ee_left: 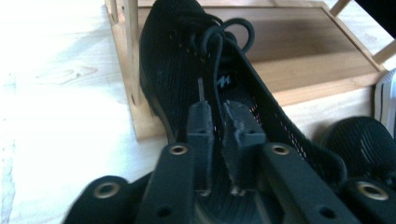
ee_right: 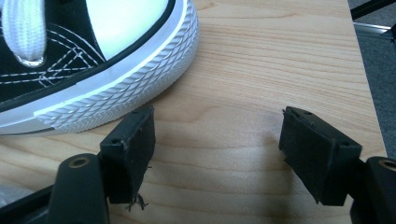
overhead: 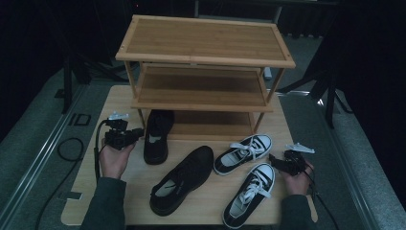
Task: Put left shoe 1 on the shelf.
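From above, your left gripper (overhead: 135,132) sits at nine o'clock on the counter (overhead: 91,189), its jaws at the heel of the black shoe (overhead: 156,135) whose toe lies under the wooden rack (overhead: 206,57). Your right gripper (overhead: 274,160) rests at three o'clock beside a black-and-white sneaker (overhead: 251,194).

In the left gripper view, your jaws stand nearly together, clamped on the black shoe's heel wall (ee_left: 217,84).

In the right gripper view, your jaws stand wide apart over bare counter, the sneaker's white toe (ee_right: 116,88) at eleven o'clock, just beside one pad.
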